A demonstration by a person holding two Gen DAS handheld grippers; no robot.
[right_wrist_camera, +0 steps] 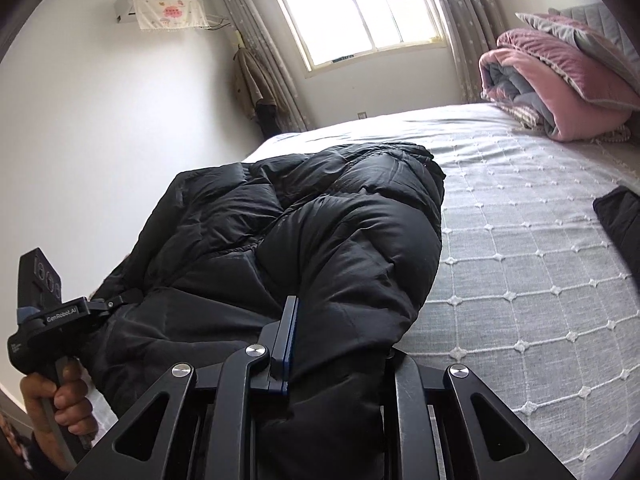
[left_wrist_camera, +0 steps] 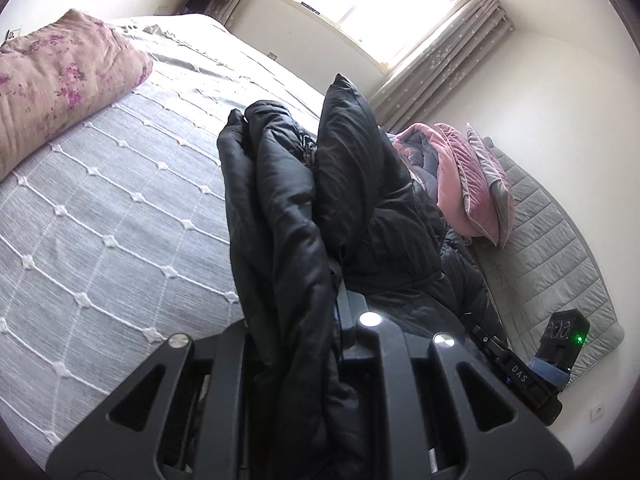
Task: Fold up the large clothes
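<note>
A large black puffer jacket [left_wrist_camera: 304, 208] hangs bunched in both grippers above a grey quilted bedspread [left_wrist_camera: 112, 208]. My left gripper [left_wrist_camera: 304, 320] is shut on a thick fold of the jacket; only its right finger shows, the other is buried in fabric. In the right wrist view the jacket [right_wrist_camera: 304, 232] fills the middle, and my right gripper [right_wrist_camera: 332, 340] is shut on its padded edge, left finger [right_wrist_camera: 289, 328] visible. The left gripper's body [right_wrist_camera: 44, 316] and the hand holding it show at the lower left there. The right gripper's body [left_wrist_camera: 560, 344] shows at lower right in the left wrist view.
A floral pink quilt [left_wrist_camera: 60, 80] lies on the bed at upper left. Pink and grey folded blankets and pillows [right_wrist_camera: 560, 84] are stacked by the grey headboard [left_wrist_camera: 560, 248]. A window with curtains [right_wrist_camera: 360, 8], an air conditioner [right_wrist_camera: 160, 8] and a hanging coat [right_wrist_camera: 256, 84] line the walls.
</note>
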